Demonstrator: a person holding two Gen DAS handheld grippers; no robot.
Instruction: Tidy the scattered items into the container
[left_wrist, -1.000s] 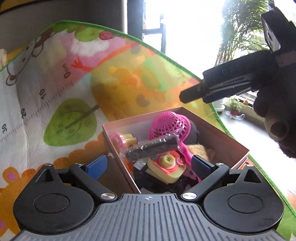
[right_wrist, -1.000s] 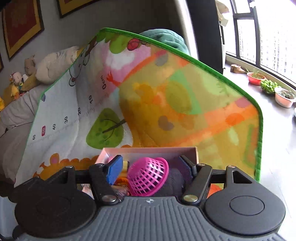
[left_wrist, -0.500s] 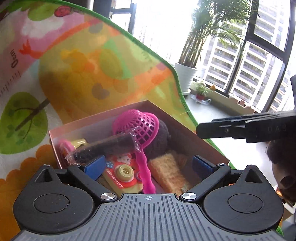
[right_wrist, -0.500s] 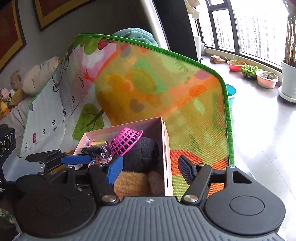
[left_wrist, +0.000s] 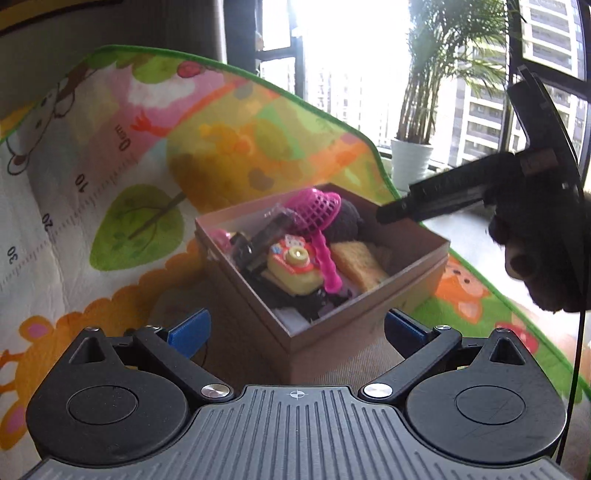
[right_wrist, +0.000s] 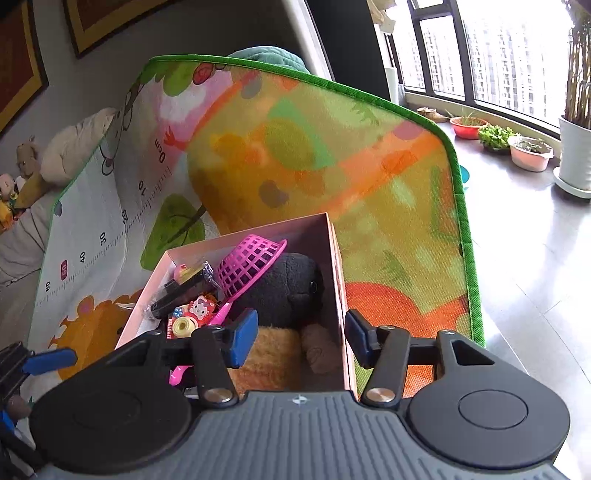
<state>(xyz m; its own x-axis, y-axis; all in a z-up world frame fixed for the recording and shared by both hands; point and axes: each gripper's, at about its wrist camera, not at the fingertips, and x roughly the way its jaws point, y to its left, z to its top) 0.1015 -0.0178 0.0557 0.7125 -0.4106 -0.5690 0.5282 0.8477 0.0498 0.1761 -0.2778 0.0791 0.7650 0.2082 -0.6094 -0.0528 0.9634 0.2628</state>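
1. Left wrist view: the left gripper (left_wrist: 295, 330) hangs with its blue pads (left_wrist: 189, 330) spread wide and nothing between them; just ahead sits the box (left_wrist: 364, 321), a pinkish open carton on the play mat (left_wrist: 110, 177); inside it lie a pink basket (left_wrist: 317, 210) tipped on its side, a dark plush (left_wrist: 347, 221) behind it, a toy camera (left_wrist: 293, 267) in yellow and red, a tan plush (left_wrist: 360, 264) to the right and a dark wrapped bar (left_wrist: 267, 236) to the left; the right gripper (left_wrist: 391, 214) reaches in from the right above the box's far corner, its fingers seen side-on as one dark line, so I cannot tell their gap here; a potted palm (left_wrist: 412, 162) stands by the window.

2. Right wrist view: the right gripper (right_wrist: 301, 338) is parted and holds nothing; its left pad (right_wrist: 243, 338) is over the box (right_wrist: 338, 280) interior, its right pad outside the right wall, so the fingers straddle that wall; below them the tan plush (right_wrist: 273, 358) touches the dark plush (right_wrist: 291, 284); the basket (right_wrist: 251, 264) leans on the dark plush; the camera (right_wrist: 194, 317) and bar (right_wrist: 181, 291) lie to the left; one blue tip of the left gripper (right_wrist: 50, 360) shows at the left edge; the mat (right_wrist: 332, 155) curls up behind the box.
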